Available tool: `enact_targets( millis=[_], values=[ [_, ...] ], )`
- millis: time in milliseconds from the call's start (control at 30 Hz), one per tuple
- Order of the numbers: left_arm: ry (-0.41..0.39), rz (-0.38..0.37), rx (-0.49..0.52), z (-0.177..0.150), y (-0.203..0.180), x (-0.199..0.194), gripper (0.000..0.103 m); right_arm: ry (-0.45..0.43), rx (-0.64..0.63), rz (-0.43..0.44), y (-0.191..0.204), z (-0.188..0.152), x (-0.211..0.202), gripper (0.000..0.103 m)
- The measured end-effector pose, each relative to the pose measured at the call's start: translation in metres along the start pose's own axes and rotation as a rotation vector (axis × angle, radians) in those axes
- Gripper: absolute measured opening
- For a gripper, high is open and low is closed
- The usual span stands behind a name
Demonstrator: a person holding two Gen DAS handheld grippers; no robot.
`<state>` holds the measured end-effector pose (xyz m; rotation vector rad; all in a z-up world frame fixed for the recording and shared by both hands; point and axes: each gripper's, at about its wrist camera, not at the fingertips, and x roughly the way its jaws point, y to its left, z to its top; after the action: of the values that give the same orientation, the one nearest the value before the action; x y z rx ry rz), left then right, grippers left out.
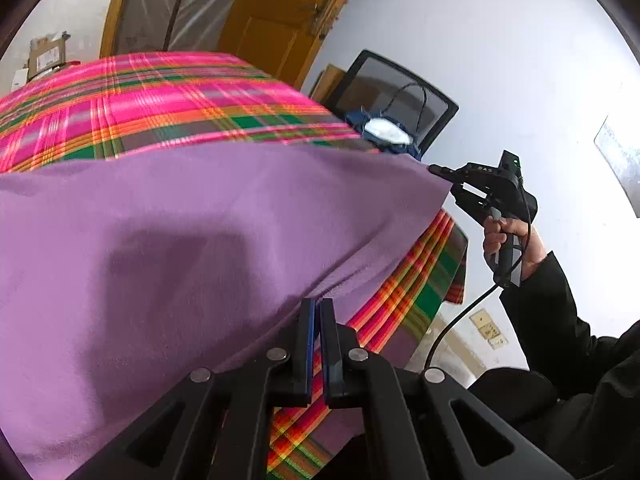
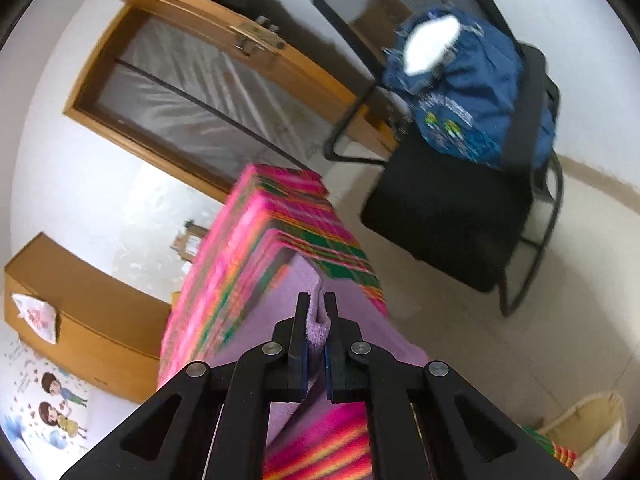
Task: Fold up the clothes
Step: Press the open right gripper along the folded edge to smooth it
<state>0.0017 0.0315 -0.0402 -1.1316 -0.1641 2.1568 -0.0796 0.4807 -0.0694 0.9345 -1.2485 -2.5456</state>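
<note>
Left gripper (image 1: 318, 304) pinched tight on the near corner of a purple cloth (image 1: 192, 232), jaws nearly together with the hem between them. Right gripper (image 2: 318, 300) likewise clamped on another corner of the same cloth, a fuzzy purple tuft bunched between its fingers (image 2: 302, 328); seen from the left wrist, held in a hand (image 1: 508, 240) in a black sleeve (image 1: 560, 320), off the table's right edge. Cloth stretched between the two grippers, long axis along that held edge, rest draped flat over the plaid-covered table (image 1: 140, 96) toward its far side. Plaid cover (image 2: 256, 240) hanging over the table's edges. Beyond the far corner, a black chair (image 2: 460, 208) carrying a blue bag (image 2: 472, 92). Wooden door frame (image 2: 200, 92) behind.
</note>
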Motion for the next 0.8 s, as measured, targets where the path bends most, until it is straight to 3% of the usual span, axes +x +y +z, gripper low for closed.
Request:
enact_targets(
  millis=[167, 267, 367, 467, 633, 800],
  values=[
    [0.0, -0.007, -0.018, 0.001, 0.005, 0.005, 0.002, -0.038, -0.049, 0.036, 0.011, 0.01, -0.007, 0.005],
    [0.014, -0.028, -0.036, -0.003, 0.009, 0.011, 0.003, 0.024, -0.006, -0.025, -0.01, 0.004, 0.007, 0.005],
    [0.019, -0.046, -0.053, -0.003, 0.011, 0.01, 0.003, 0.096, 0.094, -0.062, -0.037, -0.006, 0.022, 0.013],
    [0.005, -0.048, -0.048, 0.0, 0.009, 0.005, 0.003, 0.068, 0.108, -0.096, -0.044, -0.003, 0.016, 0.025],
    [-0.02, -0.051, -0.041, 0.004, 0.006, -0.003, 0.003, 0.003, 0.052, -0.039, -0.032, 0.015, -0.001, 0.039],
    [-0.036, -0.03, -0.058, 0.009, 0.01, -0.006, 0.003, 0.121, -0.07, 0.027, -0.012, 0.03, 0.032, 0.047]
  ],
)
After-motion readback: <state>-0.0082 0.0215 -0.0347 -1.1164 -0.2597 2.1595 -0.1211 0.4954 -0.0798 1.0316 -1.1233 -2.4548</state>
